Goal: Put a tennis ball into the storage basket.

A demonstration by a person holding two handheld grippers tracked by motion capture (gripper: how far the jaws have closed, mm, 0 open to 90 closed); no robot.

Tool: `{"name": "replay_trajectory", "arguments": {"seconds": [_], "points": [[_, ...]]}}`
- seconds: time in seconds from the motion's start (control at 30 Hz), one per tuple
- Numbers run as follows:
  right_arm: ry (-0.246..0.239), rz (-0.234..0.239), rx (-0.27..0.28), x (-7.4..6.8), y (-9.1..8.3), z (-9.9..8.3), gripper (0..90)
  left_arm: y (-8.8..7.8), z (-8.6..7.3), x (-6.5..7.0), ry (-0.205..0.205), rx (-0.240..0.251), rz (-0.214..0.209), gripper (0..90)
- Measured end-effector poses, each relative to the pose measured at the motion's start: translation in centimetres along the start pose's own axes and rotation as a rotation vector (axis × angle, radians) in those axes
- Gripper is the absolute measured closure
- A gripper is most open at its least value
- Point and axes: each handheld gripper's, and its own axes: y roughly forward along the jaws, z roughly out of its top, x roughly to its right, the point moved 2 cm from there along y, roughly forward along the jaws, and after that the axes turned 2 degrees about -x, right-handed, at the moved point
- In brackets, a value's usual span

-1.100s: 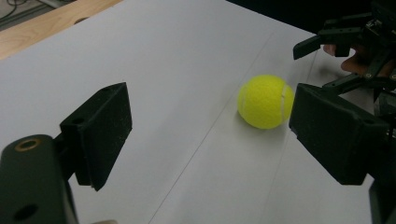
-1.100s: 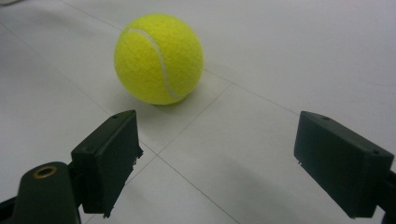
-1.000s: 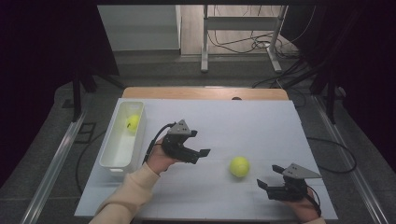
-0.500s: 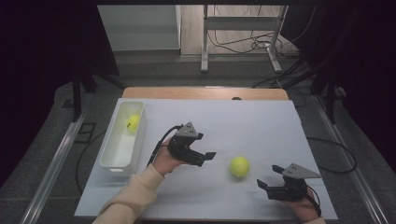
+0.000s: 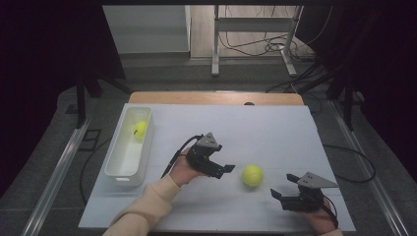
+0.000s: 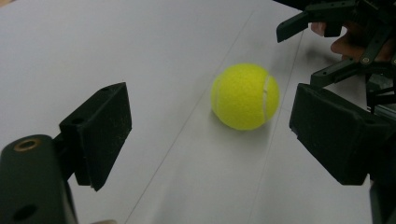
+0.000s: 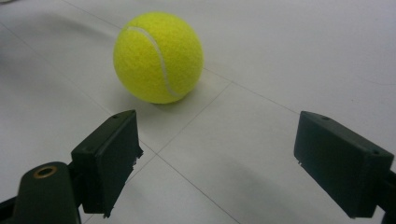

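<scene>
A yellow tennis ball [image 5: 252, 175] lies on the white table [image 5: 275, 132], between the two grippers. It is round, with no long axis; its white seam curves upright, and no lettering can be read. The left gripper [image 5: 227, 170], at the ball's 9 o'clock, is spread wide and empty. The right gripper [image 5: 283, 187], at the ball's 4 o'clock, gapes wide too, gripping nothing.

A yellow-green tennis ball [image 5: 252, 175] with a white seam lies on the white table [image 5: 275, 128] beside a white bin [image 5: 129, 152].
</scene>
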Motion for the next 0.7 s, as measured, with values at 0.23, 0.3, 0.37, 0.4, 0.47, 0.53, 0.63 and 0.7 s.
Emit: {"name": "replay_trajectory", "arguments": {"seconds": [0.23,0.3,0.37,0.4,0.47,0.53,0.63,0.7], "points": [[0.000,0.000,-0.001,0.0,0.0,0.0,14.9,1.2,0.2,0.3,0.005,-0.017,-0.011,13.5],[-0.001,0.001,0.000,0.0,0.0,0.0,14.9,1.8,0.2,0.5,0.003,-0.023,-0.016,13.5],[-0.001,0.001,0.000,0.0,0.0,0.0,14.9,2.0,0.2,0.6,0.002,-0.025,-0.018,13.0],[-0.001,0.001,0.000,0.0,0.0,0.0,14.9,2.2,0.3,0.7,0.003,-0.029,-0.018,13.0],[-0.003,0.001,-0.002,0.0,0.0,0.0,14.9,2.6,0.3,0.9,0.004,-0.037,-0.022,12.7],[-0.002,0.002,0.000,0.0,0.0,0.0,14.9,3.0,0.4,1.1,0.007,-0.045,-0.023,12.4],[-0.003,0.002,-0.001,0.0,0.0,0.0,14.8,3.3,0.5,1.2,0.007,-0.046,-0.025,12.3],[-0.005,0.001,-0.003,0.0,0.0,0.0,14.9,3.6,0.6,1.2,0.009,-0.049,-0.028,12.2]]}}
